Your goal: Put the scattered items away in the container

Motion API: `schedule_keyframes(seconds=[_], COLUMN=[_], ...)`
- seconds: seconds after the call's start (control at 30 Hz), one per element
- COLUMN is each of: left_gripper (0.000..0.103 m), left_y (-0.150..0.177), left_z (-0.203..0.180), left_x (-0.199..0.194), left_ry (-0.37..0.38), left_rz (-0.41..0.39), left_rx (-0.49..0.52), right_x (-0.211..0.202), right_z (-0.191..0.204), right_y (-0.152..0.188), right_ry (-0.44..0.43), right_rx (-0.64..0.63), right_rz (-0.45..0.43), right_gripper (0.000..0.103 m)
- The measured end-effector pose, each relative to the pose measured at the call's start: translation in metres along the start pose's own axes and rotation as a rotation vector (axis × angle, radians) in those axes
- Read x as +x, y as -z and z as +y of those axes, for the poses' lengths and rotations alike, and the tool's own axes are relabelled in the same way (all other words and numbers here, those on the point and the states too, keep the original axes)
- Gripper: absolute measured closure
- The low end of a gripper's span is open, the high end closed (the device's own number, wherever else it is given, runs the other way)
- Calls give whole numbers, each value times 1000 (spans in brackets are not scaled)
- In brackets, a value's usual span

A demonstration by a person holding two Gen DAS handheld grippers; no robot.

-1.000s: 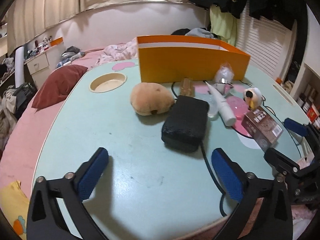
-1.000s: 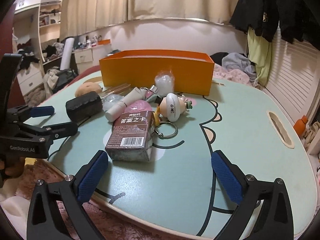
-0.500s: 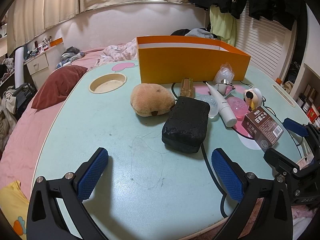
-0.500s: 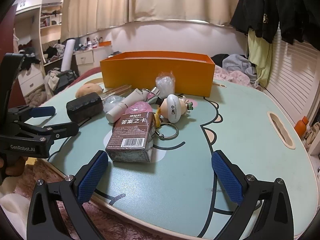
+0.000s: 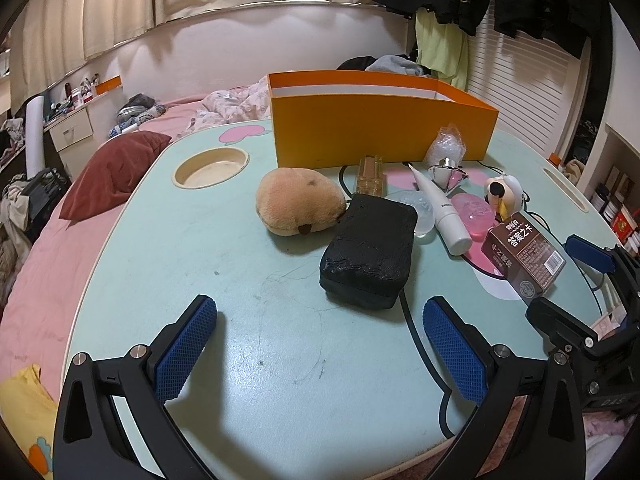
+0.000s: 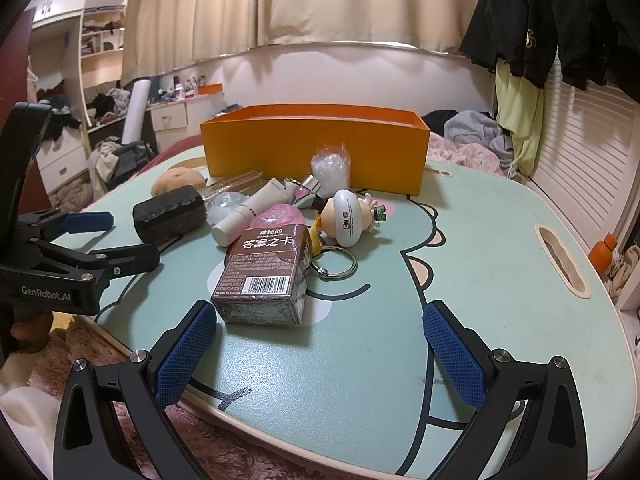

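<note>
Messy bedroom backdrop, with a mint-green cartoon-print table (image 5: 168, 264) in the middle and everything still sitting loose on it, so nothing's gone into the open orange cardboard box (image 6: 316, 148) at the far side yet. The left gripper (image 5: 320, 344) is spread wide and empty, low over the table just short of the black textured rectangular pouch (image 5: 370, 250). That pouch looks soft and squashy, so I'd pinch it across the short width. Touching its far corner is the tan plush potato-looking toy (image 5: 300, 206), light and squishy, grab anywhere. The right gripper (image 6: 320, 350) is also wide apart with nothing in it, and the brown shrink-wrapped card box with a barcode (image 6: 262, 278) sits just ahead of its left finger. Stiff but probably slick from the wrap, so squeeze the flat sides. Behind it are a white squeeze tube (image 6: 248, 212), which will roll, and a white-capped figurine keychain with a metal ring (image 6: 352, 220), a hard, awkward shape whose ring will dangle.
</note>
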State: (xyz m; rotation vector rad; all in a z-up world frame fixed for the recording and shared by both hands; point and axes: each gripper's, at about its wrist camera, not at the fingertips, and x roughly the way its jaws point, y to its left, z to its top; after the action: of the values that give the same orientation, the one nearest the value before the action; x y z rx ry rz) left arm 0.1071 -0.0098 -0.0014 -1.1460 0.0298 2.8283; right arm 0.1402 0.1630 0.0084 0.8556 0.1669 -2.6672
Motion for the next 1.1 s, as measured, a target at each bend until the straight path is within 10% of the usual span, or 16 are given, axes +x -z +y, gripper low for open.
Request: schedule_keyframes(seconds=[1.1], left_gripper=[8], left_y=[-15], left_z=[3], left_x=[-6], left_ry=[106], left_rz=[-105], left_rx=[30], right_x=[-1], right_z=[0], right_y=[1], right_ry=[-11], right_rx=[-6], right_rz=[-18], right_gripper=[0])
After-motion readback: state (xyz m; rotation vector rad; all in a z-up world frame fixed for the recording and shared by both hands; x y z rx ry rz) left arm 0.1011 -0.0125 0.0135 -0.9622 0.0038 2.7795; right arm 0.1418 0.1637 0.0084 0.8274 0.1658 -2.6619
